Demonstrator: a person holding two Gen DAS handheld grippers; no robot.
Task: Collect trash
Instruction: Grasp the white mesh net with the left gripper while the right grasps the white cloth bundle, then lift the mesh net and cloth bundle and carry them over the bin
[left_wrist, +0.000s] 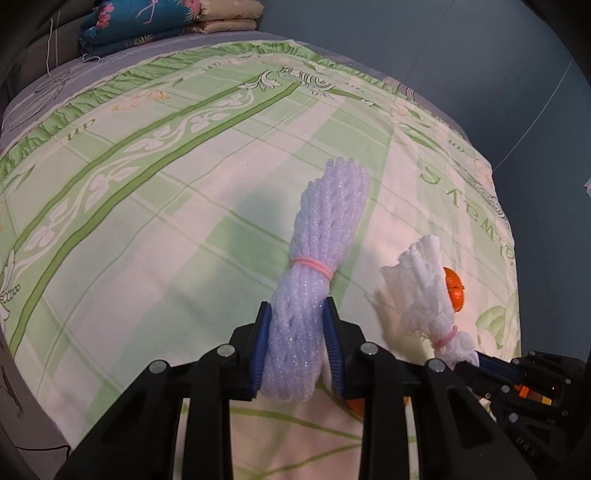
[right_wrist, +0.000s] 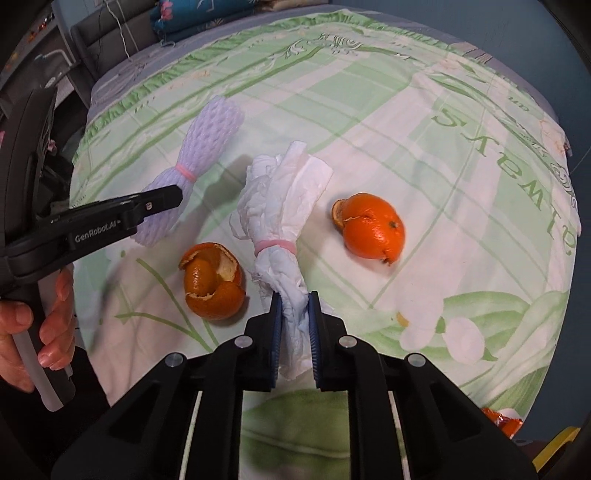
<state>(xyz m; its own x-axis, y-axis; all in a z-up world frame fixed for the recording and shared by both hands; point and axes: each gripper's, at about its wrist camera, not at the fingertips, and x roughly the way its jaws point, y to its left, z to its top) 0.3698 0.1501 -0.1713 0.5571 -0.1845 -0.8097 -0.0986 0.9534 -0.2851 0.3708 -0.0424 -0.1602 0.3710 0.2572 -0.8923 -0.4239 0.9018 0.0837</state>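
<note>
Left hand-held gripper (left_wrist: 298, 350): I have it clamped on the white foam fruit-net bundle (left_wrist: 317, 258).
Right hand-held gripper (right_wrist: 294, 332): pinching the crumpled white tissue bundle (right_wrist: 284, 206).
Left to collect: two orange peels (right_wrist: 214, 280) on the bed (right_wrist: 461, 184).

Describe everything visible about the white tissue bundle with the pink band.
The tissue bundle is crumpled white paper, soft and creased, cinched near its lower end by a pink rubber band. Its loose top fans out wide. The right gripper pinches its twisted tail between blue pads. It hangs over the green patterned sheet, between two orange peels.
</note>
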